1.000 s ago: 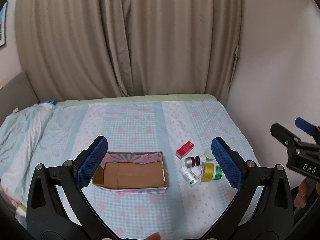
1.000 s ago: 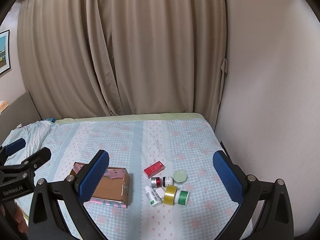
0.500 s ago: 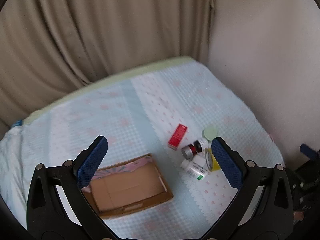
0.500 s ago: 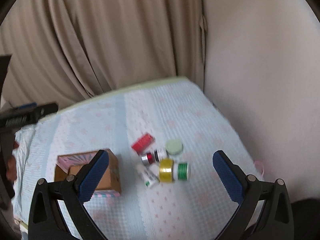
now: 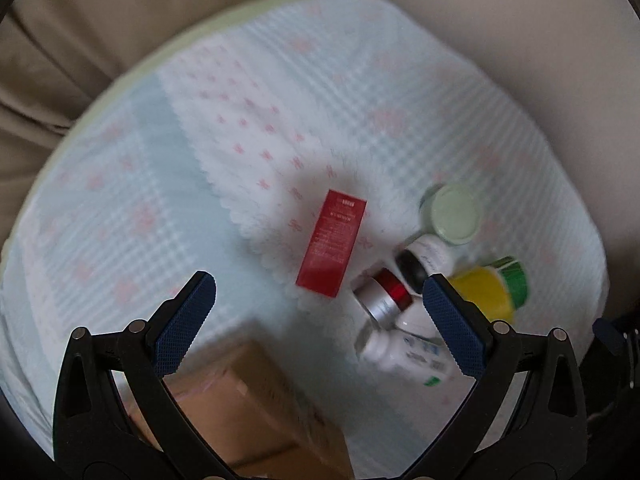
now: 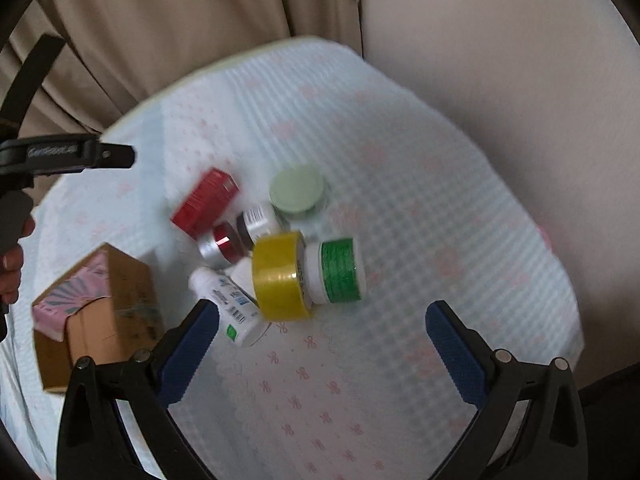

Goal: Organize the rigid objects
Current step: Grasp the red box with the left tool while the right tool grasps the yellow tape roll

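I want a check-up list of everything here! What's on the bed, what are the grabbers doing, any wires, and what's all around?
Surface: bed cover, pale blue checks with pink bows.
Job's things: red box lying flat; pale green lid; yellow tape roll against a green spool; white bottle lying down; small silver and red jar; open cardboard box off to one side.
Clutter: nothing seen.
Grippers: left gripper open, holding nothing; right gripper open, holding nothing; both above the bed.
Cables: nothing seen.
Surroundings: beige curtain behind, plain wall beside the bed.
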Tool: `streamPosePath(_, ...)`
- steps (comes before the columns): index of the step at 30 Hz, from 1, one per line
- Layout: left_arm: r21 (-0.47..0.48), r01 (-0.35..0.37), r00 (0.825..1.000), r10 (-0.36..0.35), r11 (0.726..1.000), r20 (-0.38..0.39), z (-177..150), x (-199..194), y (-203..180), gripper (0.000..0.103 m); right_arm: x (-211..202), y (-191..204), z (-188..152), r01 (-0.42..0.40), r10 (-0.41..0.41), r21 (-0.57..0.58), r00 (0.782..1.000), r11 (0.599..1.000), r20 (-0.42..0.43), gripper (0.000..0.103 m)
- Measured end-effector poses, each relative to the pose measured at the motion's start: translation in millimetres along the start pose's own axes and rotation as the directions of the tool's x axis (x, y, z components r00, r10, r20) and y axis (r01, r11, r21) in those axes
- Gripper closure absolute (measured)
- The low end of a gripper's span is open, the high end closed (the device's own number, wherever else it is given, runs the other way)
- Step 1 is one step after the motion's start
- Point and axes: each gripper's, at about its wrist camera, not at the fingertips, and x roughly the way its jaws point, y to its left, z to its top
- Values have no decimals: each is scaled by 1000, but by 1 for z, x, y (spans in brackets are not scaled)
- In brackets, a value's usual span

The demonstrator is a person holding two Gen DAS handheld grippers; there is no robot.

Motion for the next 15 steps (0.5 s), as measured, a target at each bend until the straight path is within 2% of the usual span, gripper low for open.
streamPosePath(2,31,3,999,-2,1000,-47,8,32,-3,5,22,8,2,14,-14,8,1000,1000,-21,1)
streamPosePath(7,101,-4,991,17,995,-135,18,92,-8,7,69,28,8,74,-74,-5,992,997,-100,16)
streamPosePath(9,119,-6,986,26,993,-163,20,109,-9,17,80,30,9,95,-96,-11,987,995,-127,19)
streamPosePath(11,132,0,981,26,991,-191,19,125,-9,21,92,34,10,111,-113,-22,982,994,-149,23)
streamPosePath(12,139,1,979,28,990,-201,19,131,-10,25,98,36,11,115,-118,-31,980,993,-159,28)
streamPosePath(15,167,-4,973,42,986,-227,16,147,-14,30,109,41,12,118,-127,-59,975,991,-183,39)
